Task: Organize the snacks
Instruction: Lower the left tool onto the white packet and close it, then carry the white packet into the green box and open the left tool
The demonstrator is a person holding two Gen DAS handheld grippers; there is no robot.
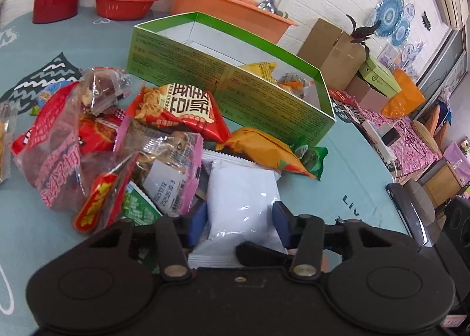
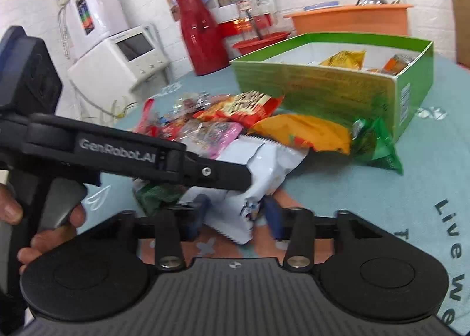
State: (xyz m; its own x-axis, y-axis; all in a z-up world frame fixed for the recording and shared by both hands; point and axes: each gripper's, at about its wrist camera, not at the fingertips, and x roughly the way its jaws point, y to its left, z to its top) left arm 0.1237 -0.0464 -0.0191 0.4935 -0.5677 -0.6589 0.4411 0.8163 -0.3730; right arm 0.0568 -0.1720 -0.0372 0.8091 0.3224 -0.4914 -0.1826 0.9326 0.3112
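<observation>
While a green box (image 1: 205, 71) ahead holds two packets, both grippers (image 1: 239, 218) (image 2: 235, 212) pinch a crinkled white packet (image 1: 243, 200).

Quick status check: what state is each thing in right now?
Green box: open, upright, a few snacks inside.
White packet: lying flat, between both grippers' fingers.
Left gripper: around the white packet, grip unclear.
Right gripper: around the packet's end, grip unclear.
Orange packet: lying loose beside the box.
Snack pile: unsorted.
</observation>
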